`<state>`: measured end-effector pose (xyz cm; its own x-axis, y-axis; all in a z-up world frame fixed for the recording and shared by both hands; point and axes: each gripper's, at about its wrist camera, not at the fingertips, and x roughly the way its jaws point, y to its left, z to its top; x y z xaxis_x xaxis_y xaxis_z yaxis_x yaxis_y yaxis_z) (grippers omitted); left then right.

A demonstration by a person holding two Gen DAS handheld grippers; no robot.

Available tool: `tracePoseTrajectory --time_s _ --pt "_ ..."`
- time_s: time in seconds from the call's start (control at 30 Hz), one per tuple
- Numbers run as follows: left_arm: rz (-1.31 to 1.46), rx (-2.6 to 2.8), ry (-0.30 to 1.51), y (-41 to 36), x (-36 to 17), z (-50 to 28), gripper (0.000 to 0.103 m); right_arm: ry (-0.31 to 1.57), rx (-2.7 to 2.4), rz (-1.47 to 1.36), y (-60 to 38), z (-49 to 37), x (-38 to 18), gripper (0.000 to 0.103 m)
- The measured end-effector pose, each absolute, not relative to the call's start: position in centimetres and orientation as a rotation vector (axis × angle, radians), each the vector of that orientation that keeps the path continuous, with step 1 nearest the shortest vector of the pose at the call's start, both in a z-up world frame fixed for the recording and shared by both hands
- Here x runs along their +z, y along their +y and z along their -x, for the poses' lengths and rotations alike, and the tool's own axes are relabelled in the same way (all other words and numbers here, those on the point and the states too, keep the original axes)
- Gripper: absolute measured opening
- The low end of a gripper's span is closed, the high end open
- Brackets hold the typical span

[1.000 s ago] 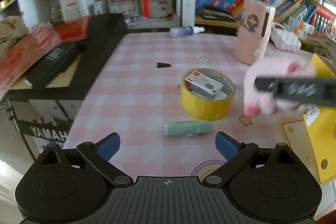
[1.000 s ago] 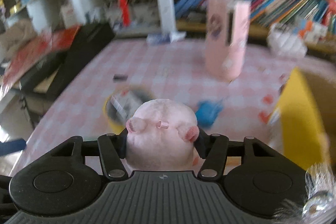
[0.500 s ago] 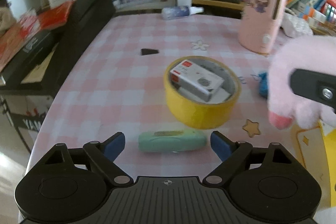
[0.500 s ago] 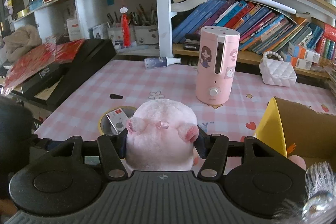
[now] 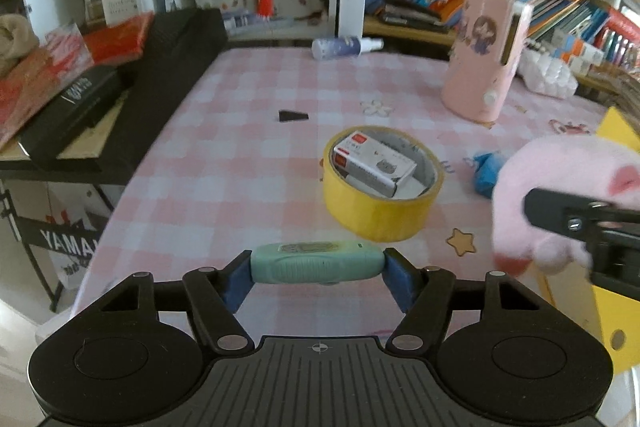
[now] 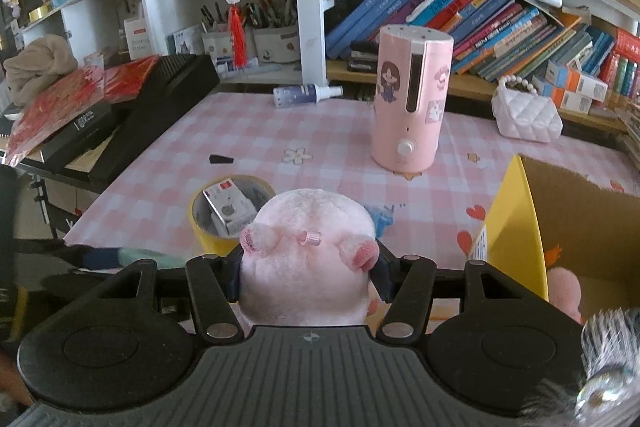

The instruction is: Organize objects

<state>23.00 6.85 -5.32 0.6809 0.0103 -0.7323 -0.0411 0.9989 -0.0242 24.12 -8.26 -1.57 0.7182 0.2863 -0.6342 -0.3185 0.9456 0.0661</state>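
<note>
Left claw (image 5: 318, 269) pinches green eraser (image 5: 316, 262) end-to-end, just above table (image 5: 240, 155). Right claw (image 6: 306, 275) squeezes pink plush (image 6: 306, 255); only right view shows inside yellow box (image 6: 520, 227).

Counter (image 6: 256, 143) w/ pink-white check cloth, flower + star prints. Pink humidifier (image 6: 408, 99) upright toward back R, girl sticker on front. Spray bottle (image 6: 306, 94) lying flat at back edge. White quilted purse (image 6: 526, 113) far R by bookshelf (image 6: 460, 11), books leaning. Black keyboard (image 5: 176, 67) off L edge; red papers (image 6: 72, 95) on top. Red tassel (image 6: 237, 27) hanging over pen holders (image 6: 256, 39).
</note>
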Motion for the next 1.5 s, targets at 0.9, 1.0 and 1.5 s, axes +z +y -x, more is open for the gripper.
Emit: tracePoseTrajectory --time_s 0.9,1.0,1.5 --pt "0.052 -0.120 0.721 8.1 -0.9 -9.4 0.068 0.713 0.337 0.039 -7.9 -12.3 -0.7 0.056" --pt "0.046 -0.136 0.730 8.1 -1.1 -7.7 0.068 0.731 0.320 0.026 -8.0 -10.3 -1.0 0.056" --pt "-0.002 -0.267 0.737 6.2 -1.2 -1.6 0.068 0.760 0.209 -0.044 -10.4 -1.8 -1.6 0.056"
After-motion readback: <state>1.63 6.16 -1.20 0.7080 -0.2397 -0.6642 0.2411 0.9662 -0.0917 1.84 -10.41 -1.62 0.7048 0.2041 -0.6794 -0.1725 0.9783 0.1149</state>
